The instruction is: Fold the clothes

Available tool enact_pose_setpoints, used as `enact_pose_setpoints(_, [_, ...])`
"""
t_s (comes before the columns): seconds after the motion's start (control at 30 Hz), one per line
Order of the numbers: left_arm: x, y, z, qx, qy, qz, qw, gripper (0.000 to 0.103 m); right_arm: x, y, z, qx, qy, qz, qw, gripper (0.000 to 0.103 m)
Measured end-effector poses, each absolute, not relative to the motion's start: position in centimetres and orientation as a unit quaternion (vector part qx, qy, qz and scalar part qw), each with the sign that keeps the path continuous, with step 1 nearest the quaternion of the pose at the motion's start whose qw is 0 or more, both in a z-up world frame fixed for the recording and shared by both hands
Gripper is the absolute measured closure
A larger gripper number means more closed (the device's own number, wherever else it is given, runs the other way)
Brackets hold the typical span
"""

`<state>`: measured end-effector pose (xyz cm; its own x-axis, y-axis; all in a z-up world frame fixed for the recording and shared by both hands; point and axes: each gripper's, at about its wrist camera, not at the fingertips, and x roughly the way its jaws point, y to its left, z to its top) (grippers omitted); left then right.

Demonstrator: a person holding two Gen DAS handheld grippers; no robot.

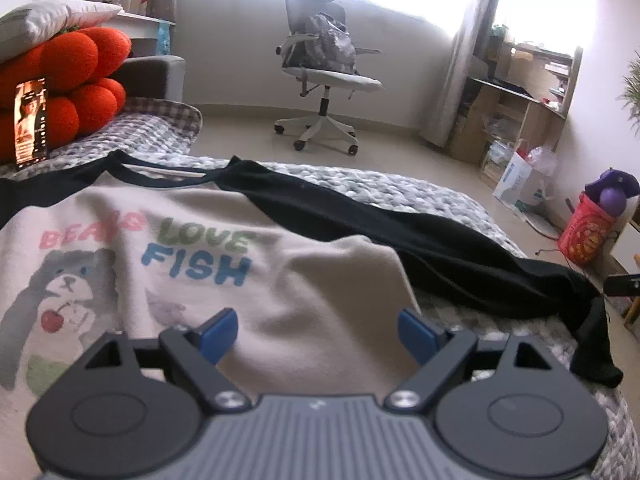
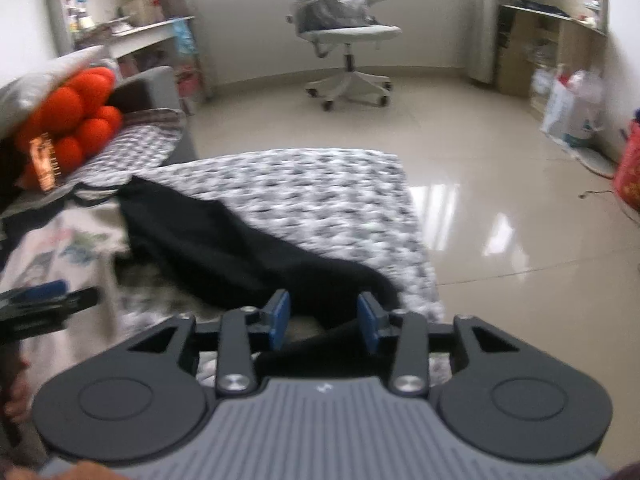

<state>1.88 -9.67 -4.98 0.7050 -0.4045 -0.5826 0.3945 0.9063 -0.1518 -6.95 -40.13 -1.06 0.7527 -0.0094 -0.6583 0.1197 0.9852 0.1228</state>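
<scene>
We see an office chair (image 1: 324, 76) beyond the bed (image 2: 320, 184); left tongs (image 1: 318, 334) gape wide over the shirt (image 1: 248, 248), right tongs (image 2: 324, 320) part-open, straddling the black sleeve (image 2: 240, 248).

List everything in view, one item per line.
sweatshirt: one, cream body with black sleeves and a bear print, flat on the blanket.
sleeve: one, black, stretched out, cuff end between the right gripper's blue pads.
blanket: one, grey and white knit, under the clothes.
cushion: one, orange, lumpy, far left.
office chair: one, white and grey, by the window.
shelves: one unit, wooden, right wall.
left gripper: open over the cream body.
right gripper: jaws apart, not pressing the cuff.
</scene>
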Motion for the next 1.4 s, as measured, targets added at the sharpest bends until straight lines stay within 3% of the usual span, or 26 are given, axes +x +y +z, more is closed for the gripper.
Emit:
enact_pose_setpoints(0.43, [1.3, -10.3, -5.0, 0.016, 0.327, -0.219, 0.919, 0.015, -6.9, -35.8, -4.9, 0.066, 0.383, -0.014, 0.921, 0.062])
enact_pose_setpoints(0.47, [1.3, -10.3, -5.0, 0.019, 0.328, -0.219, 0.919, 0.015, -7.0, -35.9, -5.2, 0.063, 0.383, -0.022, 0.921, 0.064])
enact_pose_setpoints(0.53, [1.3, -10.4, -5.0, 0.024, 0.328, -0.222, 0.918, 0.015, -7.1, -36.4, -5.5, 0.060, 0.381, -0.038, 0.922, 0.088])
enact_pose_setpoints(0.63, [1.8, -10.6, -4.8, 0.030, 0.332, -0.233, 0.914, 0.015, -7.5, -37.6, -5.1, 0.065, 0.370, -0.059, 0.925, 0.098])
enact_pose_setpoints(1.0, [4.9, -14.6, -1.1, 0.075, 0.304, -0.315, 0.896, 0.016, -8.3, -41.8, -1.6, 0.039, 0.310, -0.118, 0.943, 0.100])
enact_pose_setpoints(1.07, [5.7, -15.5, -0.4, 0.069, 0.311, -0.335, 0.887, 0.017, -8.7, -42.1, -1.4, 0.060, 0.306, -0.105, 0.944, 0.098])
enact_pose_setpoints(1.13, [6.5, -16.5, 0.0, 0.054, 0.326, -0.355, 0.874, 0.020, -8.8, -41.9, -1.6, 0.082, 0.308, -0.082, 0.944, 0.087])
enact_pose_setpoints(1.23, [7.6, -18.0, 0.1, 0.025, 0.357, -0.389, 0.849, 0.030, -8.8, -41.2, -2.2, 0.107, 0.318, -0.053, 0.941, 0.083])
enact_pose_setpoints(1.27, [7.9, -18.5, -0.1, 0.013, 0.370, -0.401, 0.838, 0.036, -8.7, -40.9, -2.4, 0.113, 0.321, -0.043, 0.939, 0.079])
enact_pose_setpoints(1.33, [8.4, -19.5, -0.6, -0.011, 0.396, -0.420, 0.817, 0.040, -8.7, -40.1, -2.9, 0.122, 0.324, -0.024, 0.938, 0.056])
enact_pose_setpoints(1.4, [8.8, -20.7, -1.2, -0.027, 0.415, -0.432, 0.800, 0.044, -8.9, -39.1, -3.3, 0.117, 0.323, -0.008, 0.939, 0.056])
